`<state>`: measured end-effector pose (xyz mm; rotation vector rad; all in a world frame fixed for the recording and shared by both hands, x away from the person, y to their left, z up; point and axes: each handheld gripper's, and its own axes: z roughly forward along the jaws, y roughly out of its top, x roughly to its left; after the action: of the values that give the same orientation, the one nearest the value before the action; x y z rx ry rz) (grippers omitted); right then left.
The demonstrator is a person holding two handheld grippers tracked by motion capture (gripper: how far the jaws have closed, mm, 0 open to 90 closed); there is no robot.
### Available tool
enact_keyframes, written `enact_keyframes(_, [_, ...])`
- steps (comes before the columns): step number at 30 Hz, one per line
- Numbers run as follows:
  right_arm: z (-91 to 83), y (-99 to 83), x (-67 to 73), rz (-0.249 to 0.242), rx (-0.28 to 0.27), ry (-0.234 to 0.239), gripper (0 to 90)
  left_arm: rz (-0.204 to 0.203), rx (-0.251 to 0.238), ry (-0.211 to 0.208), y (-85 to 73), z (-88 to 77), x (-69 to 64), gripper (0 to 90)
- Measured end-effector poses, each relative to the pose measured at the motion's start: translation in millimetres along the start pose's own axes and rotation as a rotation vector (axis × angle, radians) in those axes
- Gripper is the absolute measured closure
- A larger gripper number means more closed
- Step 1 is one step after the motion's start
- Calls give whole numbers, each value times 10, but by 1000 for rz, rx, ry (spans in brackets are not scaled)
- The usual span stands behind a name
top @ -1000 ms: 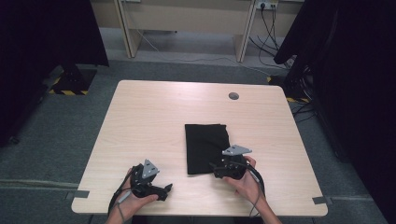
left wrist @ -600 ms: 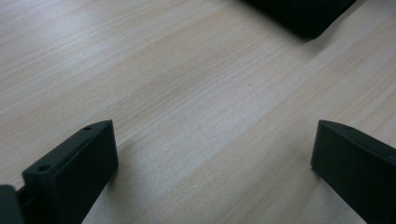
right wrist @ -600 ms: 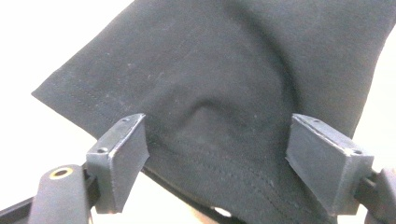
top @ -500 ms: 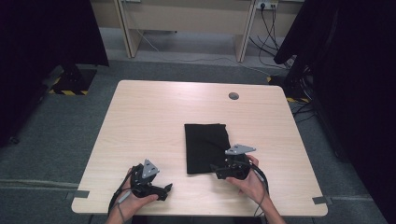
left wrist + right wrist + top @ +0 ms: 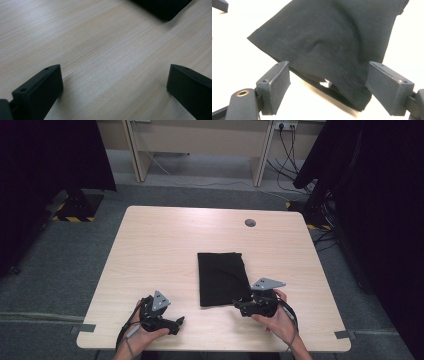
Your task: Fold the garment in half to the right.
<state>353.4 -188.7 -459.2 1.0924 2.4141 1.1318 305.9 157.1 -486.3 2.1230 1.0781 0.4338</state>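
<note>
A folded black cloth [image 5: 222, 277] lies flat on the light wooden table [image 5: 165, 245], right of centre. My right gripper [image 5: 240, 306] sits at the cloth's near right corner and points left at it. In the right gripper view its jaws [image 5: 328, 66] have just been opening and now stand wide apart. The cloth [image 5: 332, 32] lies between and beyond them, and neither pad presses on it. A small white tag [image 5: 325, 83] peeks from the cloth's folded edge. My left gripper [image 5: 176, 323] rests near the table's front edge, open over bare wood [image 5: 114, 68].
A round cable hole [image 5: 250, 223] sits in the table's far right part. Black curtains hang on both sides, with cables on the floor at the back right. The cloth's corner [image 5: 162, 6] shows at the top of the left gripper view.
My right gripper has drawn back a little to the right, away from the cloth's near corner. The left gripper and the cloth have stayed where they were.
</note>
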Motion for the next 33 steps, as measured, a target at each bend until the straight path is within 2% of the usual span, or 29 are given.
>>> enact_keyframes(8, [-110,-106,-62,9,-5,2,200,-6,-1,3,-1,0,3,0])
enact_keyframes(22, [-251,-272,-191,29,-10,-24,199,-9,-2,8,0,0,8,0])
enact_keyframes(33, [-302,-418,-196,44,8,-18,197,-12,-2,11,0,1,9,0])
